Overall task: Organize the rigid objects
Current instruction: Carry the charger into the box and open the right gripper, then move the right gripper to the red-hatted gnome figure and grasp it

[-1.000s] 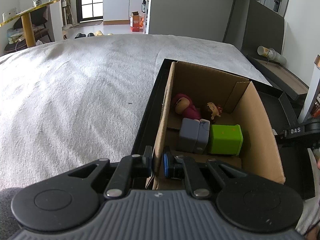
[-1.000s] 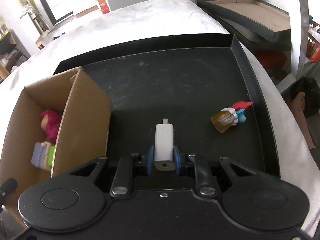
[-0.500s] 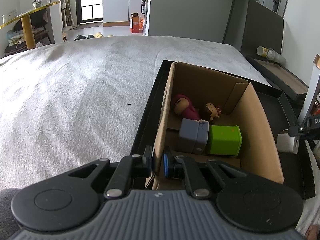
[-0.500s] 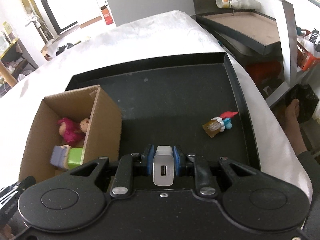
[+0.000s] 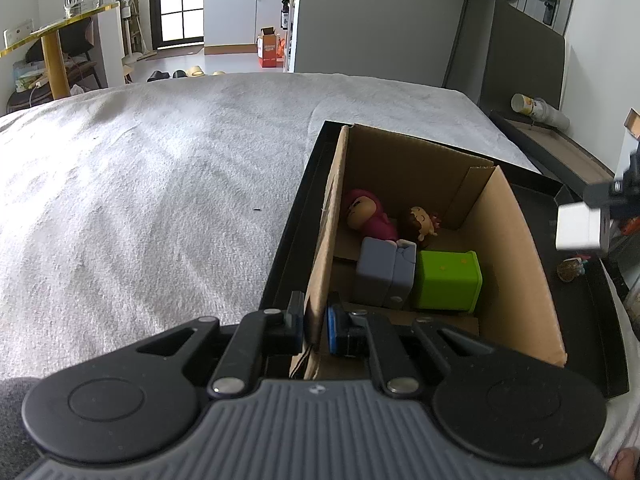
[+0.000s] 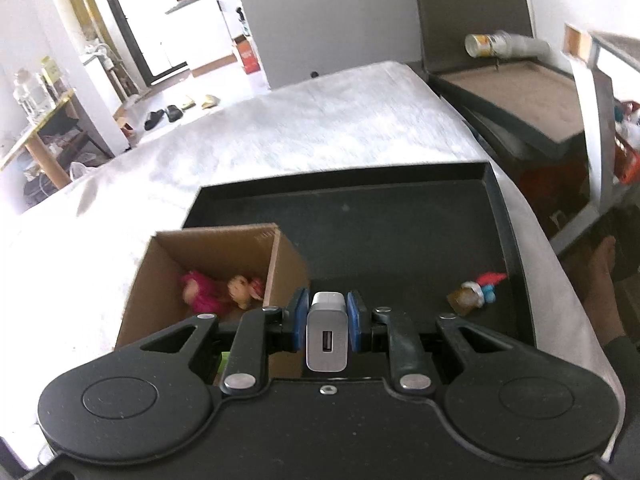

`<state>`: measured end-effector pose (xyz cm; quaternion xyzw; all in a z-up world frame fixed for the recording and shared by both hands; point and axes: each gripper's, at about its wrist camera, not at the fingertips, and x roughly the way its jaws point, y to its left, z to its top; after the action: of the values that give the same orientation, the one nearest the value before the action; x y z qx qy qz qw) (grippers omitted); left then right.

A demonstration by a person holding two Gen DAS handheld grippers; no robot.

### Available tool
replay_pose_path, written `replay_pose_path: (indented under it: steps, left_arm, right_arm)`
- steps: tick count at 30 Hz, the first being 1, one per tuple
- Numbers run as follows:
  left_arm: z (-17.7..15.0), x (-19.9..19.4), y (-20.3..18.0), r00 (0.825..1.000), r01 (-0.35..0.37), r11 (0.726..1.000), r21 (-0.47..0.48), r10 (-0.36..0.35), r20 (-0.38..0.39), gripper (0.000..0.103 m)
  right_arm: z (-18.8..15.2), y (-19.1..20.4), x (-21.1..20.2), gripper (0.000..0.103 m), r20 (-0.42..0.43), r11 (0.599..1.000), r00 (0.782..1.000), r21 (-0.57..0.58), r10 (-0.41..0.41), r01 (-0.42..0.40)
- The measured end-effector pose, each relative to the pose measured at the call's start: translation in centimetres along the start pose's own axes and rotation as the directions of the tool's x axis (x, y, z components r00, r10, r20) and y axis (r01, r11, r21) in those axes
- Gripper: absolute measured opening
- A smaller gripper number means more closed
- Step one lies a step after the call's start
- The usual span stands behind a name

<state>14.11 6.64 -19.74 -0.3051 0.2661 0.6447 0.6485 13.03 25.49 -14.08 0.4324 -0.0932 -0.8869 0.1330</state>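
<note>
My left gripper (image 5: 314,326) is shut on the near left wall of the cardboard box (image 5: 516,264), which stands in the black tray (image 6: 400,224). Inside the box lie a pink doll (image 5: 366,214), a brown-haired doll (image 5: 420,220), a grey block (image 5: 384,274) and a green cube (image 5: 448,280). My right gripper (image 6: 327,322) is shut on a white USB charger (image 6: 326,340), held in the air above the tray, just right of the box; the charger (image 5: 580,228) also shows at the right edge of the left wrist view. A small gnome figure (image 6: 476,290) lies on the tray floor.
The tray rests on a white fuzzy blanket (image 5: 140,200). Beyond it to the right is a second dark tray (image 6: 512,84) with a stack of paper cups (image 6: 504,44). A person's bare foot (image 6: 600,264) shows at the right.
My right gripper has risen with the charger off the tray floor, so the box and tray look smaller. The left gripper has kept its hold on the box wall.
</note>
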Motion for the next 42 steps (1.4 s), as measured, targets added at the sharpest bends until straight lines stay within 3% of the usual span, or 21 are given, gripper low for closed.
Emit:
replay_pose_path:
  steps: [12, 23, 24, 27, 32, 33, 42]
  left_arm:
    - [-0.1, 0.1, 0.4, 1.0, -0.029, 0.997, -0.071, 0.029, 0.002, 0.01]
    - [-0.1, 0.0, 0.4, 0.999, -0.043, 0.994, -0.1, 0.043, 0.005, 0.01]
    - [-0.1, 0.1, 0.4, 0.999, -0.053, 0.992, -0.114, 0.054, 0.005, 0.01]
    - [-0.1, 0.1, 0.4, 0.999, -0.053, 0.991, -0.122, 0.054, 0.007, 0.011]
    - [-0.2, 0.2, 0.4, 0.997, -0.068, 0.988, -0.137, 0.07, 0.011, 0.011]
    - [-0.2, 0.2, 0.4, 0.992, -0.12, 0.974, -0.194, 0.124, 0.009, 0.011]
    - [-0.2, 0.2, 0.4, 0.992, -0.124, 0.973, -0.193, 0.129, 0.011, 0.011]
  right_arm:
    - [1.8, 3.4, -0.5, 0.021, 0.031, 0.998, 0.999, -0.054, 0.037, -0.035]
    - [2.5, 5.9, 1.7, 0.021, 0.001, 0.995, 0.999, -0.081, 0.051, -0.051]
    - [2.6, 6.2, 1.8, 0.024, 0.006, 0.994, 0.999, -0.097, 0.044, -0.043]
    - [3.1, 6.9, 1.4, 0.047, 0.043, 0.993, 0.999, -0.118, 0.019, -0.014]
    - [3.3, 6.0, 0.4, 0.049, 0.06, 0.996, 0.998, -0.085, 0.023, -0.018]
    - [3.3, 5.6, 0.3, 0.051, 0.061, 0.997, 0.998, -0.074, 0.02, -0.015]
    - [2.8, 0.8, -1.2, 0.055, 0.076, 0.998, 0.996, 0.006, -0.056, 0.055]
